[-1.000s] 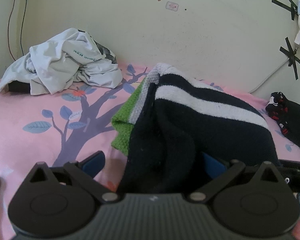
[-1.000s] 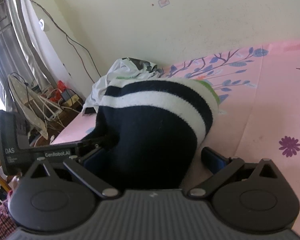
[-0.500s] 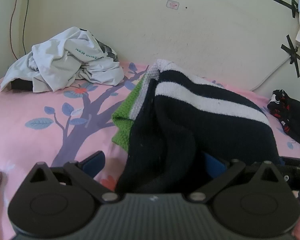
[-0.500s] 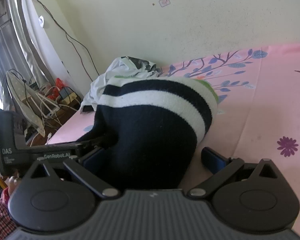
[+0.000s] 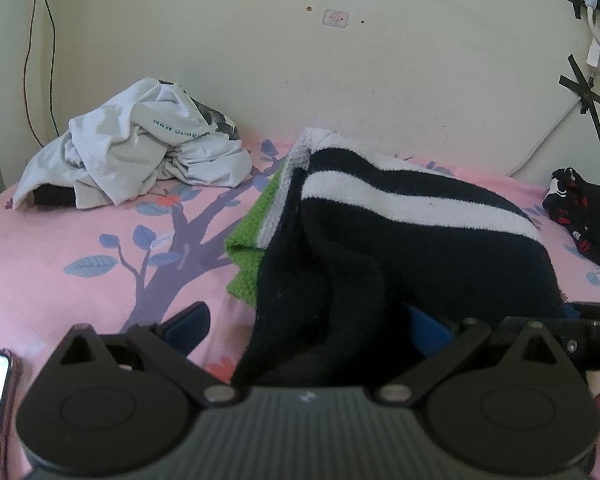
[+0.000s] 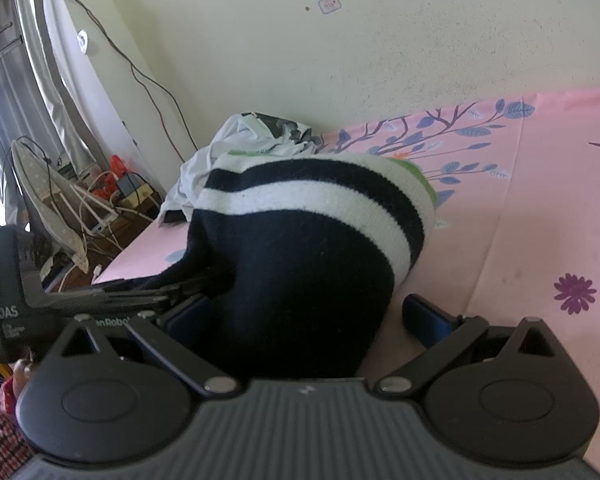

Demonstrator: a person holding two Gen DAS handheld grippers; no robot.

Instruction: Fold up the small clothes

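I have the sweater [image 5: 400, 240] bunched between the fingers of both claws, lifted off the pink bed [image 5: 60, 264]. My left claw [image 5: 308, 320] looks wide open around it, and so does my right claw [image 6: 300, 312]. I think I am mid-fold. Next I should lay it flat just ahead and pull both claws away.

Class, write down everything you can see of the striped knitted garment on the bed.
The striped knitted garment is thick, dark knit with white bands and a bright green part at its far end. It lies bunched and humped on the pink bedsheet, not flat. Its near dark edge drapes down between the open fingers of the left gripper and, in the other view, of the right gripper.
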